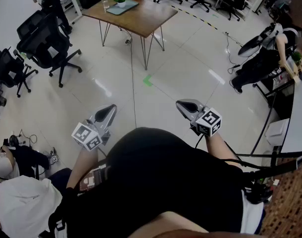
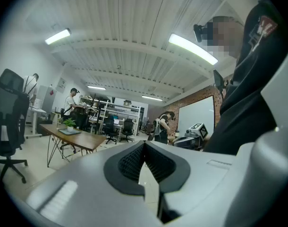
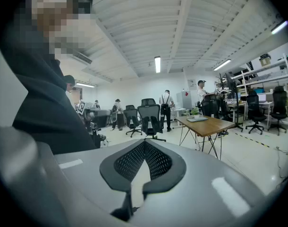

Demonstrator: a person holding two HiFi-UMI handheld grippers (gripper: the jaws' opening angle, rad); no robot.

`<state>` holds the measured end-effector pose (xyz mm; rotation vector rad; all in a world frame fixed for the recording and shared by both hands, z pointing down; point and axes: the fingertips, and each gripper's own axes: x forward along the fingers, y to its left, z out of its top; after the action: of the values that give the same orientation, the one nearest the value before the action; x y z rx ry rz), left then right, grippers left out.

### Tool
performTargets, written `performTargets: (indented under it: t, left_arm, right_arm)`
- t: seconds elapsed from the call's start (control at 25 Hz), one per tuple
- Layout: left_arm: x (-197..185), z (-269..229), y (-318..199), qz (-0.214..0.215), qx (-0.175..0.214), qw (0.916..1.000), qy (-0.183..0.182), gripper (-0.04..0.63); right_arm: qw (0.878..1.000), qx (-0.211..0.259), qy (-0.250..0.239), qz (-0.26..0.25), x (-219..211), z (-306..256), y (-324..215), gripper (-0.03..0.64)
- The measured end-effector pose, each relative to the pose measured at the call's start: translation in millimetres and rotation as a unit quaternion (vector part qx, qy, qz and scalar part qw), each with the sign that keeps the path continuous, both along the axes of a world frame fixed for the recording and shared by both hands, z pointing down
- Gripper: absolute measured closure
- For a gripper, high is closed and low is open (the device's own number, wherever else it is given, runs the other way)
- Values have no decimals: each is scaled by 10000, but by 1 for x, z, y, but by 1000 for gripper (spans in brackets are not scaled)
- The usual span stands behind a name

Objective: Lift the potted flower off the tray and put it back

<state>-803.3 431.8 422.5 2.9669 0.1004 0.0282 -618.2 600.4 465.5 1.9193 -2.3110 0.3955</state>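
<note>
The potted flower [image 1: 121, 0] is sitting on its tray [image 1: 127, 8] at the far corner of the wooden bench [image 1: 143, 18], well apart from both grippers.

The left gripper [image 1: 112, 107] is holding its fingers [image 2: 129, 163] clenched, the ribbed pads meeting at the tips with nothing caught between them. The right gripper [image 1: 180, 103] is doing the same, its fingers [image 3: 159, 161] pressed together on empty air.

The person is carrying both tools out in front of the waist with bent forearms. The left one is pointing level and the right one is tipping a little downward. Each marker cube is facing up, and both noses are aiming roughly toward the bench.

Between the grippers and the bench, a glossy pale floor [image 1: 190, 68] is reflecting the ceiling lights, and a small green tape mark [image 1: 148, 80] is showing on it. Black office chairs [image 1: 44, 38] are standing to the left of the bench, with more beyond it. Someone in dark clothes [image 1: 262, 58] is leaning over a desk at the right edge of the room.
</note>
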Motion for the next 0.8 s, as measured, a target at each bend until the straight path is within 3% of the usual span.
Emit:
performTargets:
  t: [0.52, 0.8]
  left_arm:
    - [46, 8, 22, -98, -219, 9996, -173, 597]
    - [36, 24, -39, -98, -358, 9993, -104, 597]
  right_arm:
    - [9998, -167, -65, -79, 48, 17, 20, 603]
    - [9999, -119, -93, -12, 47, 17, -46, 603]
